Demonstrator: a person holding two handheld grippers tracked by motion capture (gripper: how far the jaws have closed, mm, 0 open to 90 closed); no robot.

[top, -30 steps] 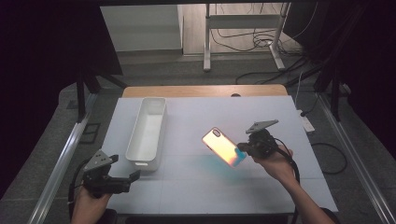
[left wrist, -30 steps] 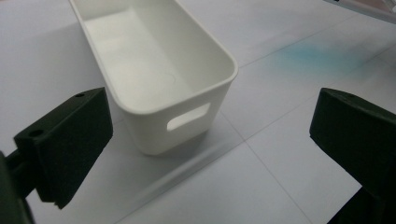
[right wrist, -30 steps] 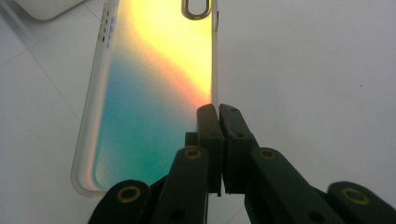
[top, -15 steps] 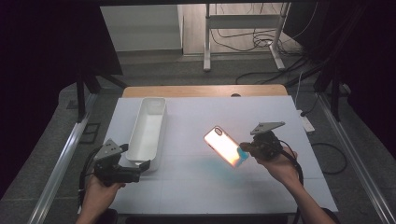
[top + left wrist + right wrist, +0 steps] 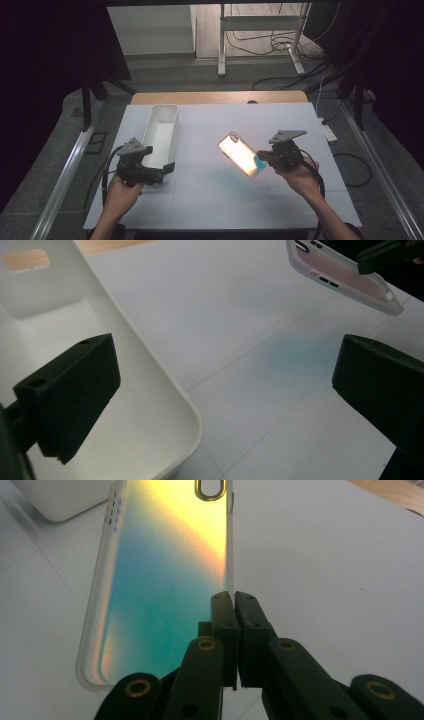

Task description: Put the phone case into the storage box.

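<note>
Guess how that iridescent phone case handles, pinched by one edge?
Probably light: the phone case hangs clear of the table from the right gripper alone. It looks thin and hollow, so it may flex. Its glossy surface could slip between the closed fingers.

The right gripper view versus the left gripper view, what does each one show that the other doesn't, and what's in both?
Right gripper view: the right hand-held gripper has its jaws shut on the side edge of the phone case, whose back shades from yellow to teal, with a camera cutout at the far end.

Left gripper view: the left hand-held gripper has its jaws wide open, one over the inside of the white tray, nothing between them. A teal tint lies on the table under the case.

Both: the phone case, the white tray and the white table.
</note>
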